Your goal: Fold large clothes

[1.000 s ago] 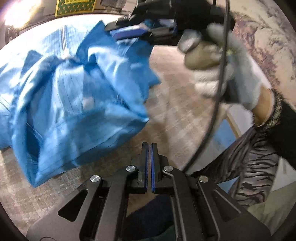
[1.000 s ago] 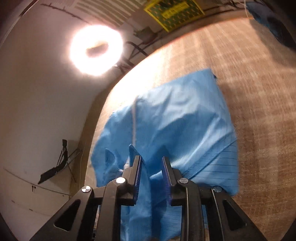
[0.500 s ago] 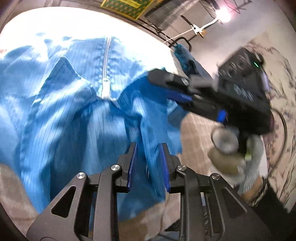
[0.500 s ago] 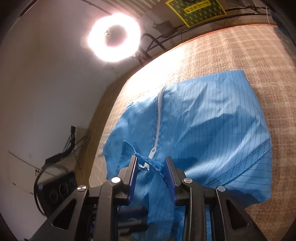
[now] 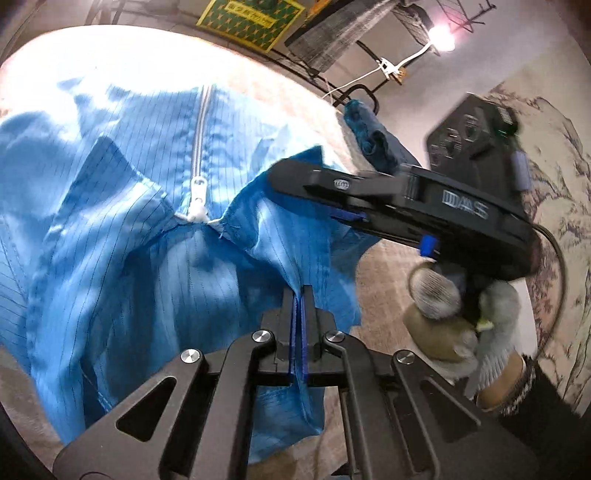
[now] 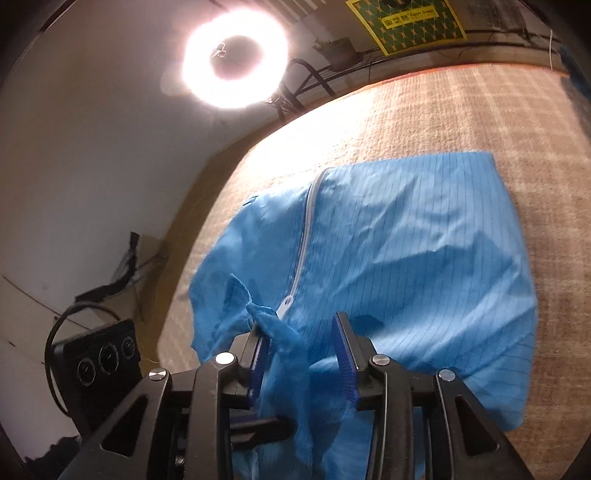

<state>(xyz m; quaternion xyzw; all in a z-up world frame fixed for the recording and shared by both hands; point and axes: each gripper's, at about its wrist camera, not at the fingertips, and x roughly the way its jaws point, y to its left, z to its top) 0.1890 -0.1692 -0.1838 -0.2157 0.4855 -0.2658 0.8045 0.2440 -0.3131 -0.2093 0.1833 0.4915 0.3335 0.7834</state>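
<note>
A large blue pinstriped garment with a white zipper lies front up on the woven beige table. My left gripper is shut on a raised fold of its collar, just right of the zipper pull. In the right wrist view the garment spreads ahead. My right gripper has its jaws apart. A twisted strip of collar fabric hangs between them against the left pad, not pinched. From the left wrist view the right gripper reaches in from the right over the same collar edge.
A gloved hand holds the right gripper. A dark teal cloth lies at the table's far edge. A ring light glares at the back, beside a green-and-yellow sign. The left gripper's black housing is at lower left.
My left gripper swung from bare table onto the garment, opened around a collar fold, then shut on it. The right gripper's jaws widened slightly, and the garment now lies flatter.
</note>
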